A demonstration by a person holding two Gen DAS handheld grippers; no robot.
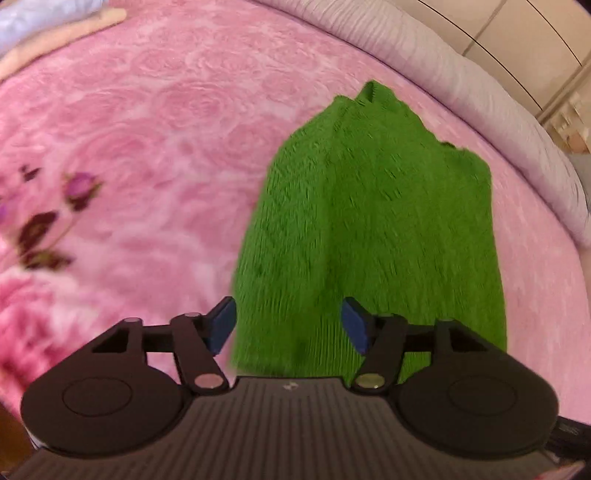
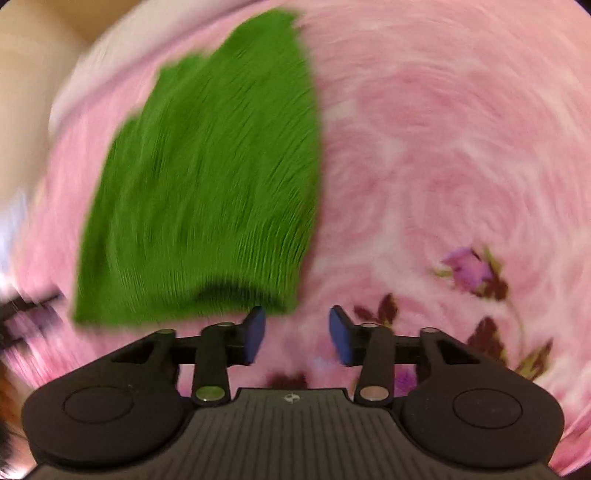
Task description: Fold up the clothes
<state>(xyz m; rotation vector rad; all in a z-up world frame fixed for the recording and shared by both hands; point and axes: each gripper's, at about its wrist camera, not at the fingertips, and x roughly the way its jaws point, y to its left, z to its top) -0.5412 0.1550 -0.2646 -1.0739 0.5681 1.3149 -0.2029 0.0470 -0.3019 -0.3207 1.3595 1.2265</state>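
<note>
A fuzzy green garment (image 1: pixel 369 221) lies folded lengthwise on the pink flowered blanket (image 1: pixel 147 129). My left gripper (image 1: pixel 288 325) hovers over the garment's near end, jaws apart, with green fabric seen between the blue pads but not pinched. In the right wrist view the same green garment (image 2: pixel 214 184) lies at upper left, blurred. My right gripper (image 2: pixel 295 334) is open just off the garment's near right corner, with only pink blanket (image 2: pixel 443 147) between its pads.
A grey padded bed edge (image 1: pixel 461 81) curves along the far right, with pale cabinets (image 1: pixel 517 33) behind it. A light blue cloth (image 1: pixel 40 18) and a cream roll (image 1: pixel 62 37) lie at the far left. Purple flower prints (image 2: pixel 476 280) mark the blanket.
</note>
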